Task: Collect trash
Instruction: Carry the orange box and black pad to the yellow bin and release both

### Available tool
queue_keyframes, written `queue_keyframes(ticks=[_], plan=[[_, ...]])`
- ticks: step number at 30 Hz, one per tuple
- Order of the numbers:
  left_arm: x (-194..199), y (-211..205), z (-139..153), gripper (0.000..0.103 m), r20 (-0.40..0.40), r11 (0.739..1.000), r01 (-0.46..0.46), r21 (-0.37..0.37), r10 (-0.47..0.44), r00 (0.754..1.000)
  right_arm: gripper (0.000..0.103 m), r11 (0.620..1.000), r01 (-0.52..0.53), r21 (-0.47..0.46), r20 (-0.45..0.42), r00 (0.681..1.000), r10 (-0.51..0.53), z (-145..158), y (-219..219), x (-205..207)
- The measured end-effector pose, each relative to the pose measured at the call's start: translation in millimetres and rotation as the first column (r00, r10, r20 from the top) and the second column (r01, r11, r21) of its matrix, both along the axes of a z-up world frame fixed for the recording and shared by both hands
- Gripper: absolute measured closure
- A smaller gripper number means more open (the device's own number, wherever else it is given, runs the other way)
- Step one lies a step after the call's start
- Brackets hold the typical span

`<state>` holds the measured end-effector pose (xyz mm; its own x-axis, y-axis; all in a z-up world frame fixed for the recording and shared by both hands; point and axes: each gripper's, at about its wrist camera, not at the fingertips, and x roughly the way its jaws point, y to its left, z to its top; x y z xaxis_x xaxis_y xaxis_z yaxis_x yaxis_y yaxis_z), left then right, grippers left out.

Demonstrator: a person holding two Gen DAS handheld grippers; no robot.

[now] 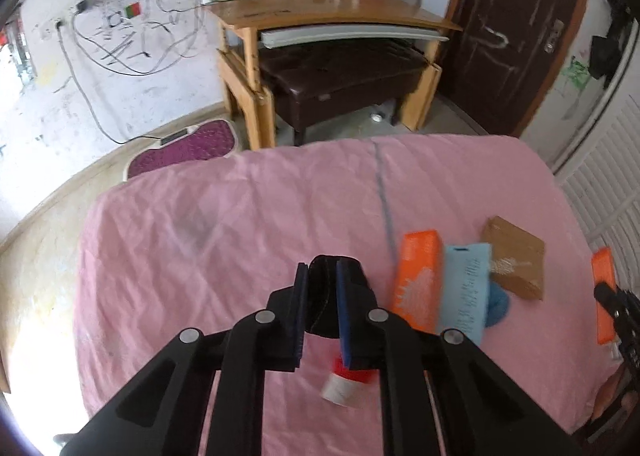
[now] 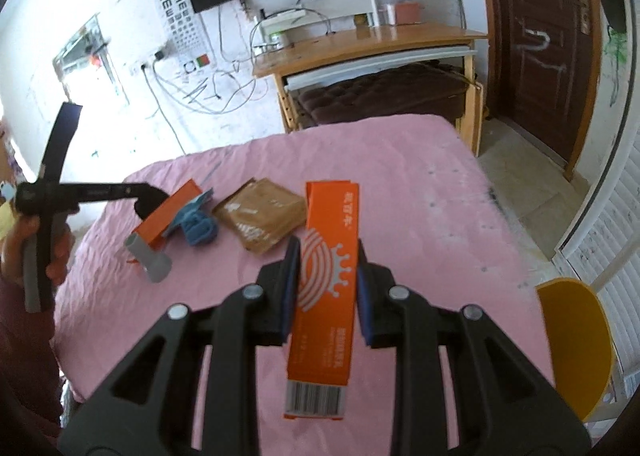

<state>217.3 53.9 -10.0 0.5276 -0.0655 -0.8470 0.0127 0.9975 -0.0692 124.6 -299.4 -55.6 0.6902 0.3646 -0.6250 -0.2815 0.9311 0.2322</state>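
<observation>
My left gripper (image 1: 320,276) is shut on a black object (image 1: 326,296) and holds it above the pink bedsheet (image 1: 200,256). Below it lies a red and white tube (image 1: 342,386). To its right lie an orange box (image 1: 418,276), a light blue box (image 1: 466,288), a blue scrap (image 1: 498,304) and a brown packet (image 1: 516,262). My right gripper (image 2: 328,252) is shut on a long orange box (image 2: 326,296), lifted over the bed. The left gripper also shows in the right wrist view (image 2: 148,200), beside the other orange box (image 2: 168,216) and the brown packet (image 2: 260,216).
A yellow bin (image 2: 574,344) stands at the bed's right side. A wooden desk (image 1: 320,12) with a dark bench (image 1: 340,80) under it is beyond the bed's far edge, a dark door (image 1: 516,28) to its right. A white slatted panel (image 1: 600,192) is on the right.
</observation>
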Motion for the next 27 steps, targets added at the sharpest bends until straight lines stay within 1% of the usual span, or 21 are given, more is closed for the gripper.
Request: queue_keyframes(ticks=[1, 3, 6, 8, 14, 18, 22, 24, 25, 26, 27], plan=[[-1.7, -4.9, 1.2, 0.094, 0.006, 1.000, 0.005, 0.019, -0.005, 1.000, 0.079, 1.000, 0.006, 0.002, 0.002, 1.000, -0.006, 0.3, -1.6, -2.5], [-7.3, -13.9, 3.7, 0.100, 0.018, 0.998, 0.008, 0.061, -0.009, 1.000, 0.079, 1.000, 0.019, 0.011, 0.007, 1.000, -0.019, 1.4, -10.3, -3.6], [-11.6, -18.7, 11.1, 0.103, 0.051, 0.995, -0.004, 0.096, -0.001, 0.999, 0.079, 0.999, 0.032, 0.024, 0.010, 0.999, -0.033, 1.6, -16.8, -4.5], [-13.0, -21.7, 17.0, 0.103, 0.070, 0.994, -0.012, 0.105, 0.005, 0.998, 0.079, 0.999, 0.044, 0.030, 0.014, 0.999, -0.044, 1.7, -21.0, -4.8], [-17.9, -24.4, 42.8, 0.103, 0.120, 0.996, -0.019, 0.089, 0.009, 0.993, 0.079, 0.994, 0.098, 0.047, 0.033, 0.994, -0.100, 3.6, -42.9, -7.3], [-25.6, -45.1, 63.5, 0.103, 0.158, 0.997, 0.027, 0.067, -0.037, 0.987, 0.079, 0.986, 0.156, 0.053, 0.037, 0.987, -0.159, 1.3, -70.0, -9.3], [-32.1, -85.6, 79.5, 0.103, 0.192, 0.992, 0.103, 0.070, -0.115, 0.975, 0.079, 0.975, 0.211, 0.067, 0.017, 0.977, -0.213, -7.8, -101.7, -11.4], [-34.0, -111.3, 84.5, 0.103, 0.206, 0.987, 0.147, 0.071, -0.158, 0.966, 0.079, 0.977, 0.198, 0.082, 0.007, 0.980, -0.199, -11.6, -107.4, -12.0], [-35.2, -120.1, 85.6, 0.103, 0.211, 0.985, 0.158, 0.073, -0.170, 0.963, 0.076, 0.980, 0.178, 0.095, -0.001, 0.984, -0.178, -11.3, -105.7, -11.2], [-35.6, -130.6, 87.2, 0.103, 0.214, 0.982, 0.177, 0.073, -0.188, 0.959, 0.056, 0.982, 0.162, 0.101, -0.007, 0.987, -0.162, -11.5, -103.8, -10.3], [-35.3, -139.5, 87.6, 0.103, 0.214, 0.978, 0.193, 0.075, -0.205, 0.955, 0.048, 0.986, 0.142, 0.091, -0.008, 0.990, -0.141, -11.8, -98.2, -8.3]])
